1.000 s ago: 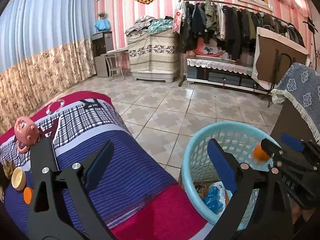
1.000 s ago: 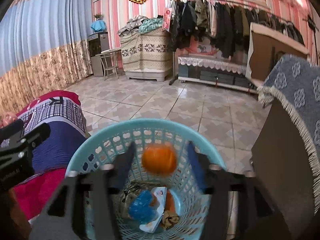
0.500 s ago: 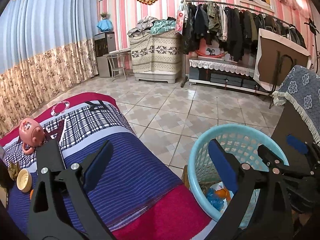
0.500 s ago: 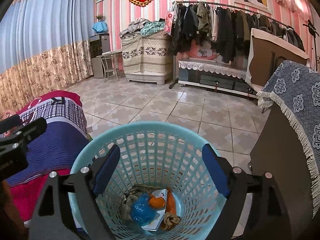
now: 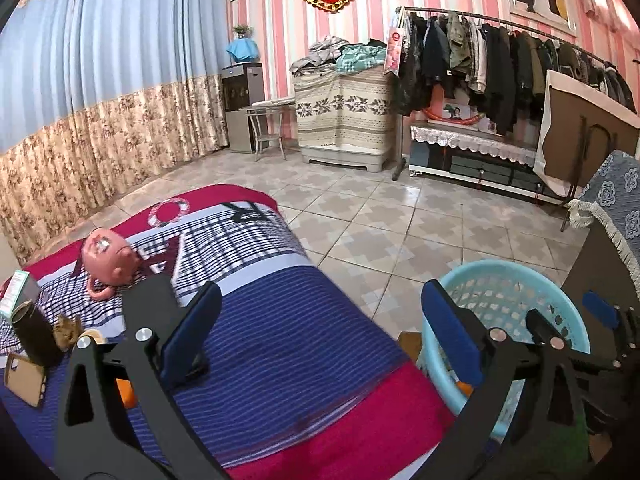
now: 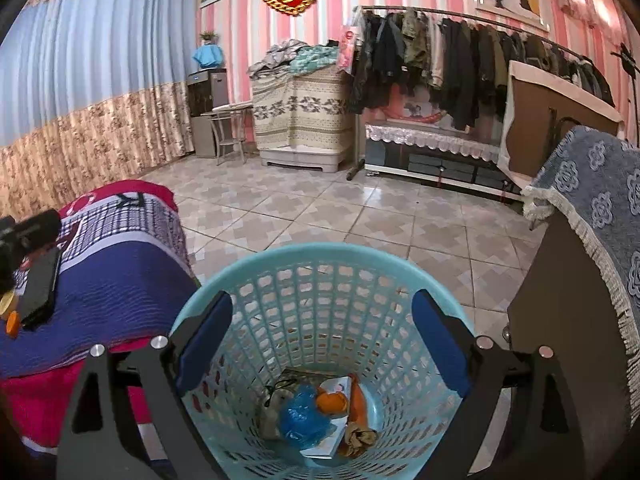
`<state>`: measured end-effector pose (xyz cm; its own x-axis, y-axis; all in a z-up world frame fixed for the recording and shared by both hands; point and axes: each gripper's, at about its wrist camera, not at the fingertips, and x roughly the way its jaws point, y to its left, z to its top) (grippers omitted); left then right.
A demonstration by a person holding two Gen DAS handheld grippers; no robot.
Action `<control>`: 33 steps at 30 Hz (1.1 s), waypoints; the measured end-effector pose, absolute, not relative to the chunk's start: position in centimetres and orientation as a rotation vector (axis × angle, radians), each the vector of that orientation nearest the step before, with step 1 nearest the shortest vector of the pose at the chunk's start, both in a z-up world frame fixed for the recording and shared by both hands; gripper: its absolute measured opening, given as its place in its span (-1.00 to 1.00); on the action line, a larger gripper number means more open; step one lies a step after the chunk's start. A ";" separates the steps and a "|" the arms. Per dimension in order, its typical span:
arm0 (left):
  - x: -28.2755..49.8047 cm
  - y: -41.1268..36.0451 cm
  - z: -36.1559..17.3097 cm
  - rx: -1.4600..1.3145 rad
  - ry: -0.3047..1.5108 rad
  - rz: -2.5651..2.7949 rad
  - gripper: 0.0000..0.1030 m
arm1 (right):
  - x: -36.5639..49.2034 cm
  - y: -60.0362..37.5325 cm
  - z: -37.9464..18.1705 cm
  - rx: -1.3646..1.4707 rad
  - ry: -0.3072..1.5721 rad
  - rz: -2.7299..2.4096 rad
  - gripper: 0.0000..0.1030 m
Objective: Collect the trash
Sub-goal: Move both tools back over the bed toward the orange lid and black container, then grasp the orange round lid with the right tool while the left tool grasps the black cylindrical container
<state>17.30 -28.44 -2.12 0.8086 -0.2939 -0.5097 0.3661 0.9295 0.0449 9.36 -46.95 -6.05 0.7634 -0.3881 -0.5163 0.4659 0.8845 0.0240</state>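
A light blue plastic basket [image 6: 320,256] stands on the tiled floor beside the bed; it also shows in the left wrist view [image 5: 516,272]. In it lie an orange peel [image 6: 332,402], a crumpled blue bag [image 6: 300,424] and other scraps. My right gripper [image 6: 322,346] is open and empty above the basket mouth. My left gripper [image 5: 320,336] is open and empty over the striped bed cover [image 5: 280,344]. Small items lie on the bed at the left: an orange piece [image 5: 126,394], a brown scrap [image 5: 66,330] and a round lid [image 5: 90,334].
A pink doll head [image 5: 108,262], a dark can [image 5: 34,336], a small box [image 5: 16,292] and a phone case [image 5: 24,378] lie on the bed. A dark cabinet with a blue fringed cloth [image 6: 592,208] stands right of the basket. Tiled floor lies beyond.
My right gripper opened and the orange peel fell from it into the basket. My left gripper swung left toward the items on the bed.
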 end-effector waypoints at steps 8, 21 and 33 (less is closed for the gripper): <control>16.2 -18.0 -2.0 0.116 0.514 -0.228 0.89 | 11.3 -41.3 -5.4 0.080 0.533 -0.318 0.75; 16.7 3.4 -3.6 0.056 0.572 0.115 0.89 | 16.3 -23.9 -6.8 -0.092 0.615 0.128 0.75; 18.0 10.8 -6.0 -0.017 0.638 0.206 0.89 | 20.2 -14.3 -9.9 -0.194 0.805 0.387 0.25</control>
